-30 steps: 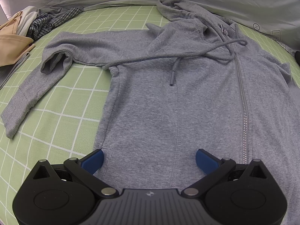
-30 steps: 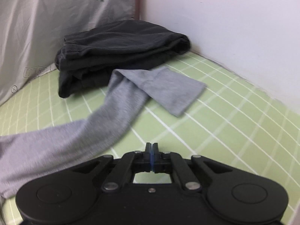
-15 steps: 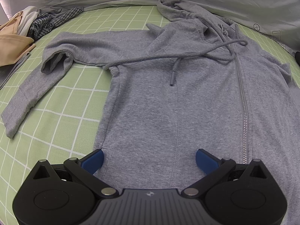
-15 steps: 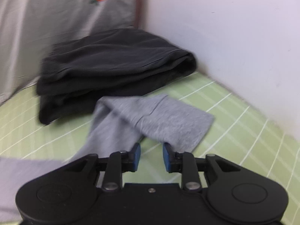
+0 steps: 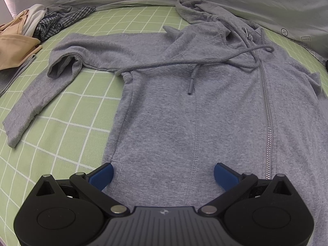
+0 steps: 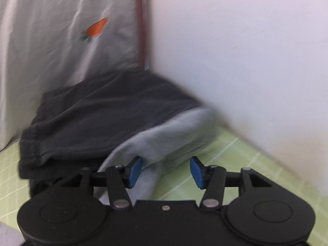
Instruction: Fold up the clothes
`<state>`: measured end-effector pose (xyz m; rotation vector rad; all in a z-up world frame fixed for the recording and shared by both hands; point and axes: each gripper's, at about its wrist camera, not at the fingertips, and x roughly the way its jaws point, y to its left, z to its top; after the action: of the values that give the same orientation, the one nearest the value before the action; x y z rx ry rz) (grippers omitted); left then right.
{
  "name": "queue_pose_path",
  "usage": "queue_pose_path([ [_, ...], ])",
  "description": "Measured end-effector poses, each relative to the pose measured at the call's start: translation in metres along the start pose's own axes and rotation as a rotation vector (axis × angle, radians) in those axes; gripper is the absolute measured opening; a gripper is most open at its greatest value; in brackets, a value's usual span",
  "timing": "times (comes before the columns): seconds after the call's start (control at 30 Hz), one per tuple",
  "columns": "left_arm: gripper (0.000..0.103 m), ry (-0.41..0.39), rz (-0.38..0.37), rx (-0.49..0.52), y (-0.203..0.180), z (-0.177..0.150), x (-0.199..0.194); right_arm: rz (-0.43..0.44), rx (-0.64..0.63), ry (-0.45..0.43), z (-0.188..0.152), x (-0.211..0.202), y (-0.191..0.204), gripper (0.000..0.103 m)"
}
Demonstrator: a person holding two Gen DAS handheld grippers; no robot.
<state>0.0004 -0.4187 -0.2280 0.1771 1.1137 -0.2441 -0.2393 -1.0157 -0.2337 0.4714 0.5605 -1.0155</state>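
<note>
Grey hoodie point(image 5: 184, 110) lying flat on bed; its sleeve point(image 6: 164, 139) running ahead of right gripper point(image 6: 165, 169), jaws opening, cuff between unpinched. Left gripper point(image 5: 163, 173) hovering wide over hem.

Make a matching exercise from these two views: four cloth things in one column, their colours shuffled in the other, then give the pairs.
Things:
1. zip hoodie
2. folded garment by the wall corner
3. bed sheet
4. top garment of the corner pile

Colours:
A. green with white grid lines
B. tan
C. light grey
D. near black

Pairs: 1-C, 2-D, 3-A, 4-B
</note>
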Motion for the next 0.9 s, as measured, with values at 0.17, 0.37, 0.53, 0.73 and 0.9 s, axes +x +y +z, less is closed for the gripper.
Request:
queue_pose_path([
  [0.17, 0.103, 0.001, 0.004, -0.005, 0.000, 0.000, 0.000, -0.048, 0.002, 0.093, -0.016, 0.015, 0.016, 0.067],
  [0.37, 0.103, -0.002, 0.004, -0.007, 0.000, -0.001, 0.000, -0.085, 0.042, 0.055, -0.025, 0.000, 0.016, 0.007],
  [0.53, 0.103, -0.007, 0.004, -0.007, 0.000, -0.002, 0.000, -0.253, 0.010, 0.006, -0.028, -0.038, -0.007, 0.006],
  [0.73, 0.103, -0.011, 0.000, -0.001, 0.001, -0.002, 0.000, -0.400, -0.085, 0.077, -0.056, -0.074, -0.024, 0.010],
  [0.9, 0.103, -0.012, -0.003, 0.004, 0.001, -0.002, 0.000, -0.472, -0.064, 0.104, -0.075, -0.090, -0.044, 0.013],
])
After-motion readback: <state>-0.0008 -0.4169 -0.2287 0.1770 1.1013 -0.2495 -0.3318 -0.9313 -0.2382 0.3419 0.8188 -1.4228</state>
